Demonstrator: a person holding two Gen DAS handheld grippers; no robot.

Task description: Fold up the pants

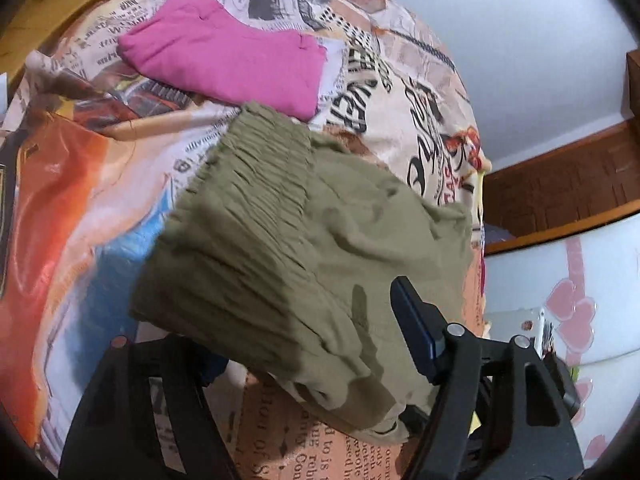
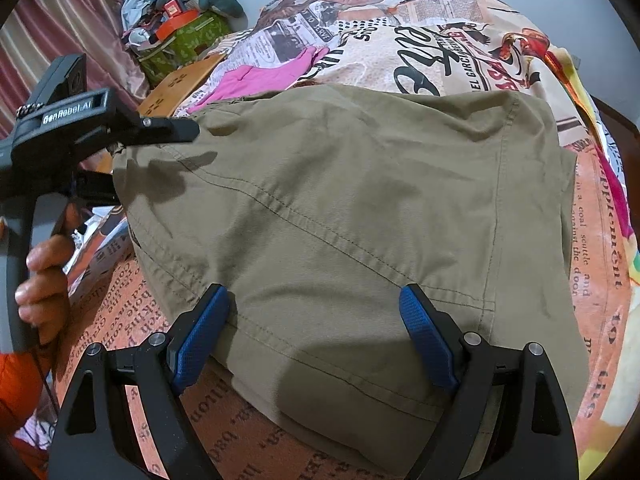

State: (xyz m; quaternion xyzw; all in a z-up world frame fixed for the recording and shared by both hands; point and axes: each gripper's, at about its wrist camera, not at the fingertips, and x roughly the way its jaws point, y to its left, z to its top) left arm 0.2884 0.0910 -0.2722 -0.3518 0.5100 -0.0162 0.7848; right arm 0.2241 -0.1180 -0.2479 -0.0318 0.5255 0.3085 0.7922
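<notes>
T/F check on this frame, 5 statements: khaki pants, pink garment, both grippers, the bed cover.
1. The olive-khaki cotton pants lie on a newspaper-print bed cover. True.
2. The right gripper is clamped shut with its blue pads together. False: the blue ribbed pads stand wide apart over the pants.
3. A folded magenta-pink garment lies beyond the pants' gathered waistband. True.
4. The left gripper hangs over bare cover, clear of the pants. False: khaki cloth lies between its fingers, draped over one.
5. The pink garment lies on top of the pants. False: it rests on the cover beside them.
</notes>
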